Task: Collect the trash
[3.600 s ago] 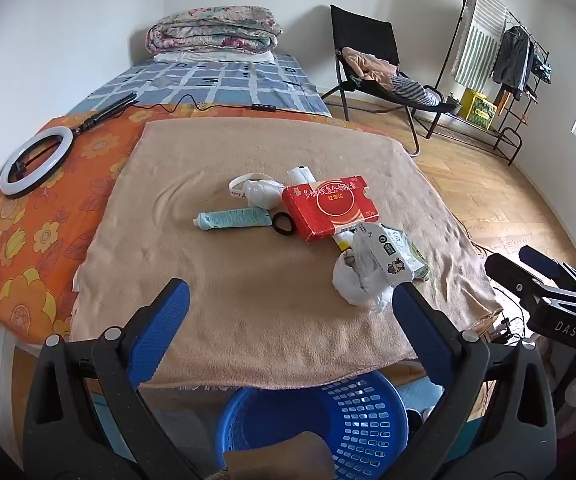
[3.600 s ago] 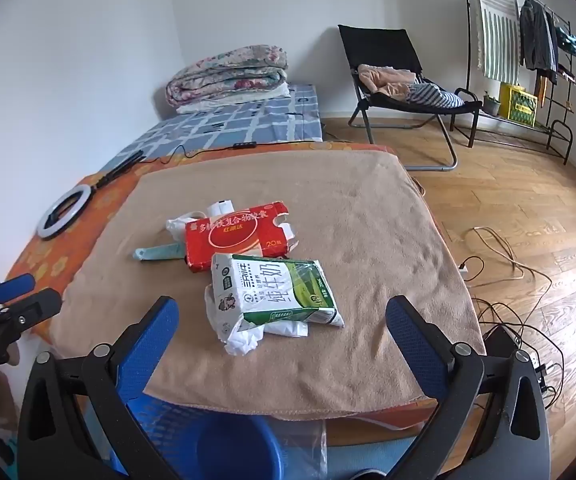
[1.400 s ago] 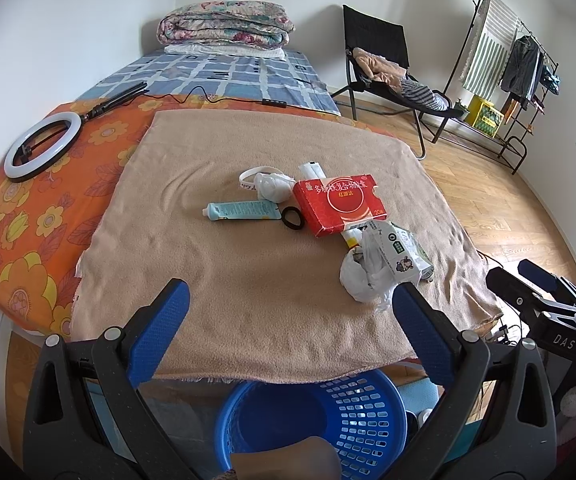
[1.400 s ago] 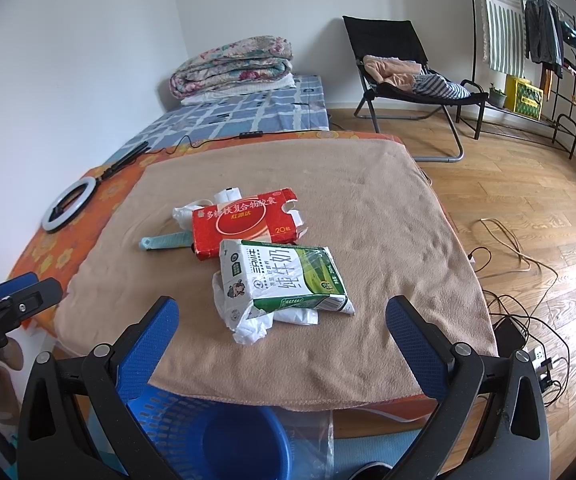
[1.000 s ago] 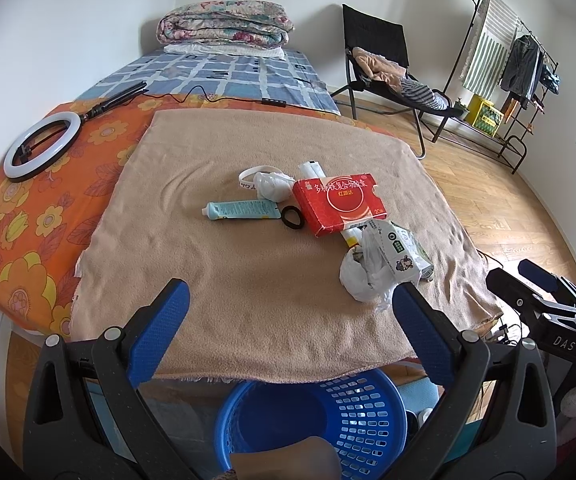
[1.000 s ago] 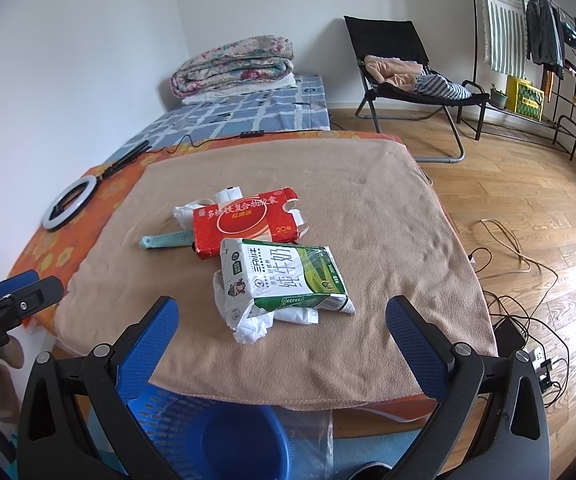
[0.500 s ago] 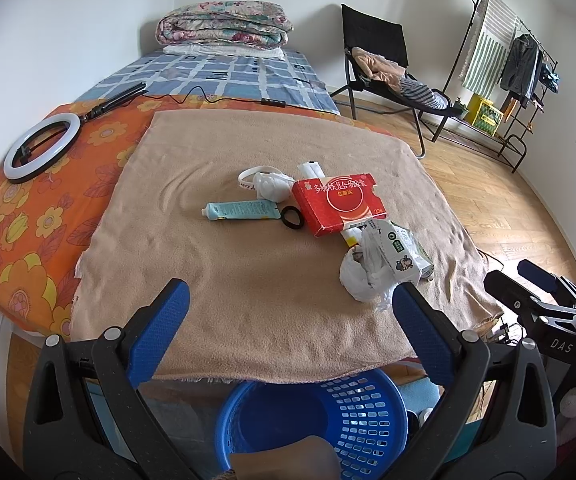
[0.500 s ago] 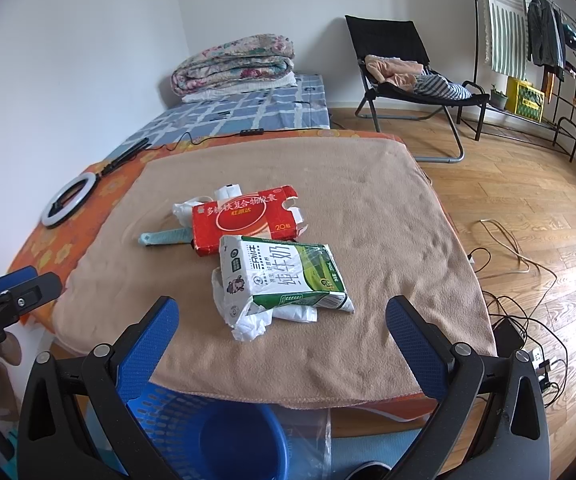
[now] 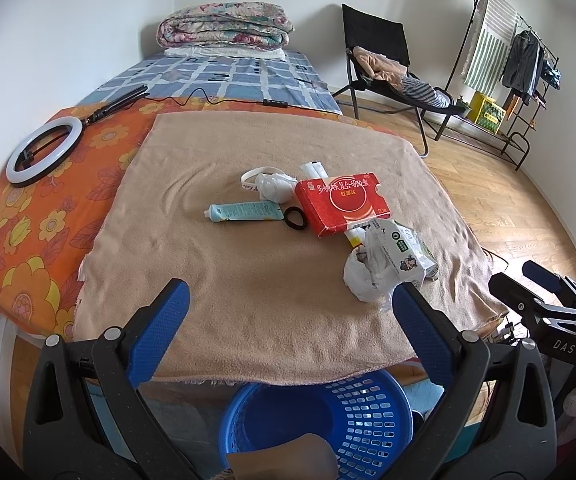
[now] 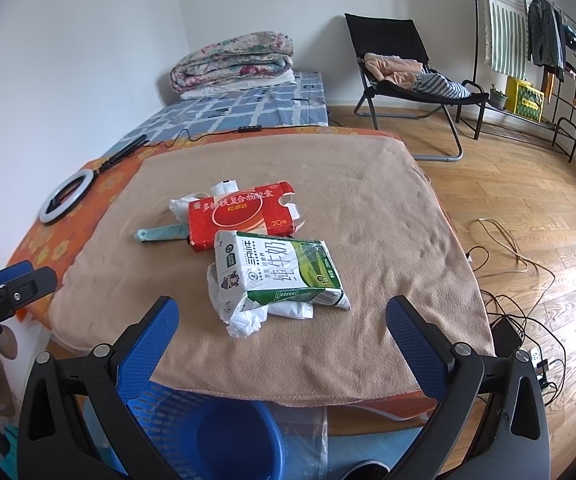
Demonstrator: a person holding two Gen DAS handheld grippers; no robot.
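Observation:
Trash lies in a cluster on a tan blanket (image 9: pixel 248 272): a red carton (image 9: pixel 340 202) (image 10: pixel 240 215), a green and white milk pack (image 10: pixel 280 270) (image 9: pixel 401 254) on crumpled white tissue (image 10: pixel 244 320), a teal tube (image 9: pixel 244 212), a black hair tie (image 9: pixel 296 217) and a white wad with a strap (image 9: pixel 274 186). A blue basket (image 9: pixel 319 420) (image 10: pixel 192 432) stands on the floor below the blanket's near edge. My left gripper (image 9: pixel 288 308) is open and empty above the near edge. My right gripper (image 10: pixel 282 324) is open and empty, just short of the milk pack.
A ring light (image 9: pixel 44 152) lies on the orange floral cover at left. A folded quilt (image 9: pixel 224 32) sits at the back. A black chair (image 10: pixel 403 76), a clothes rack (image 10: pixel 543 40) and floor cables (image 10: pixel 507 264) are at right.
Both grippers have drifted only slightly; the trash has not moved and both stay open.

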